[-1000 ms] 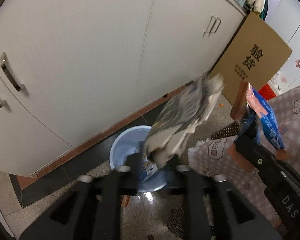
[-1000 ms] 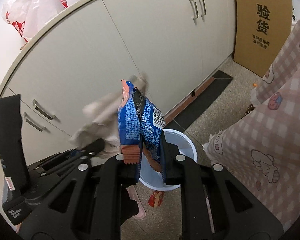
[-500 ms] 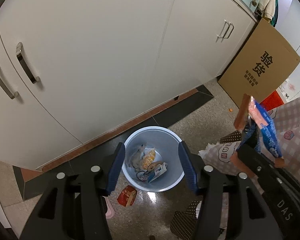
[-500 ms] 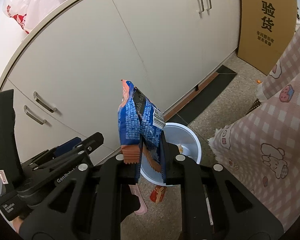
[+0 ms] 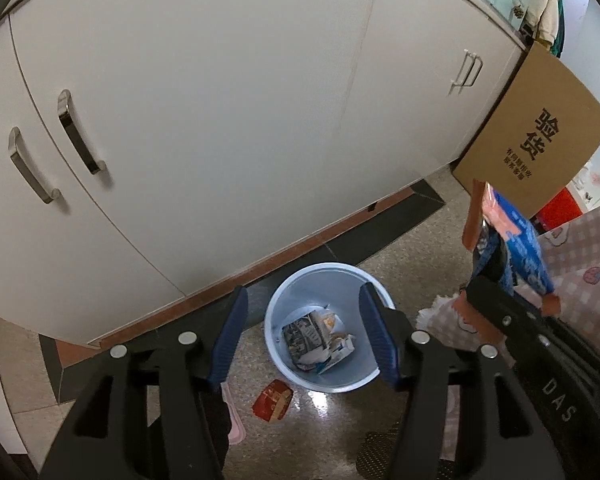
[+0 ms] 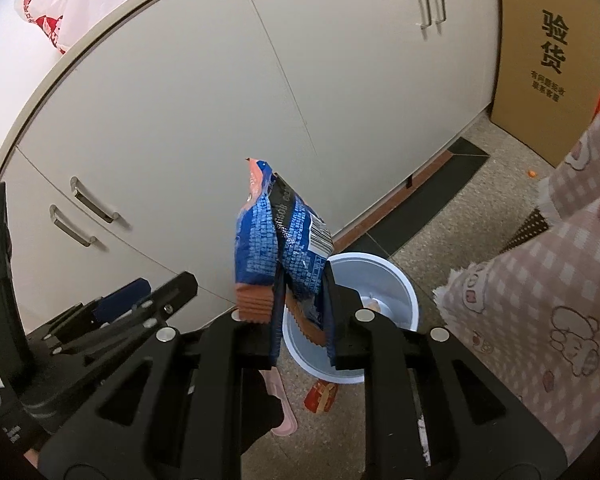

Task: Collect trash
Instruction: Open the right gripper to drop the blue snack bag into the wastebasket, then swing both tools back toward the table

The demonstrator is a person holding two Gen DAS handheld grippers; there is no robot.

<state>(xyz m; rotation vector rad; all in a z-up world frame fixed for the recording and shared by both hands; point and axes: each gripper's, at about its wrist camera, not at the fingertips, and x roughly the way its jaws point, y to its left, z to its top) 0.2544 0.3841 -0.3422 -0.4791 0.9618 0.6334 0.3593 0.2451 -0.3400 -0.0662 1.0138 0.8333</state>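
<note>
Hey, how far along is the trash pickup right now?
Partly done. The white waste bin already holds crumpled newspaper and wrappers, and the left hand-held gripper hangs open above it. In hand: the right hand-held gripper pinches a blue snack bag that is not yet dropped. Left: a red wrapper on the floor beside the bin.

Even indoor light, sharp focus, heavy fisheye bending, glare on the wet floor [image 5: 320, 400].

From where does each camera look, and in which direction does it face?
Left wrist: sits on the left tongs, facing down at the bin; its open fingers show, and the right tongs with the blue packet.
Right wrist: sits on the right tongs, facing cabinets; fingers clamp the packet.
Shared: bin, red wrapper, cardboard box.
</note>
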